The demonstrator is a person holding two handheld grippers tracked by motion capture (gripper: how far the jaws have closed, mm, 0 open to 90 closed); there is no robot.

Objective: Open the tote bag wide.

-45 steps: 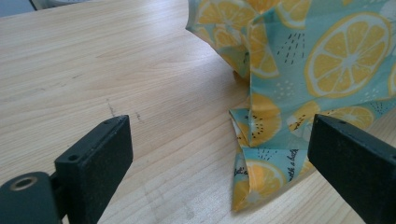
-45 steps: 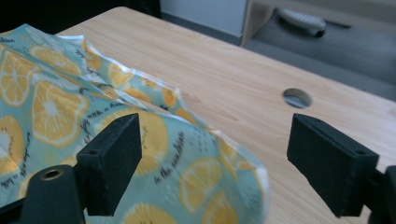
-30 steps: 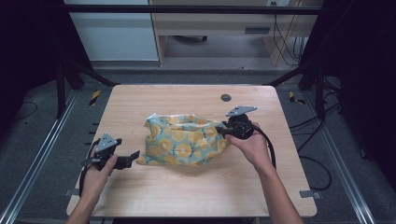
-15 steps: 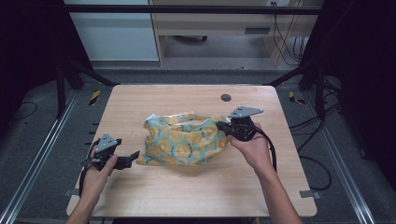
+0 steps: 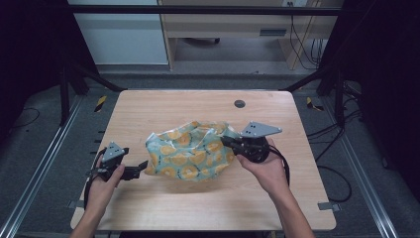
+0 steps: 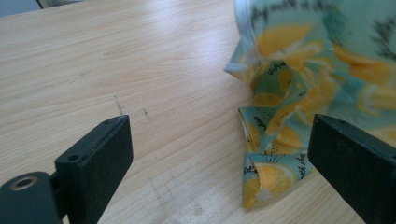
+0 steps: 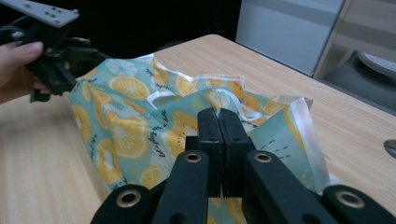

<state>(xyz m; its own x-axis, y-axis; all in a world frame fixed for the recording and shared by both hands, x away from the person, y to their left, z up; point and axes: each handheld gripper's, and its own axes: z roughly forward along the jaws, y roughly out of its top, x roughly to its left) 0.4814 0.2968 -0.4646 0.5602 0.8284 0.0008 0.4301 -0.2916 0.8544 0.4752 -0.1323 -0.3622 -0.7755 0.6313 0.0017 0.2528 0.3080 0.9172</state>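
The lemon-print bag [image 5: 190, 151] lies crumpled mid-bench [image 5: 148, 104], its right edge pinched in the pressed-together right tongs [image 5: 229, 142], while the left tongs [image 5: 142, 167] gape beside its left corner, so a hard pull could slip or tear the thin film.
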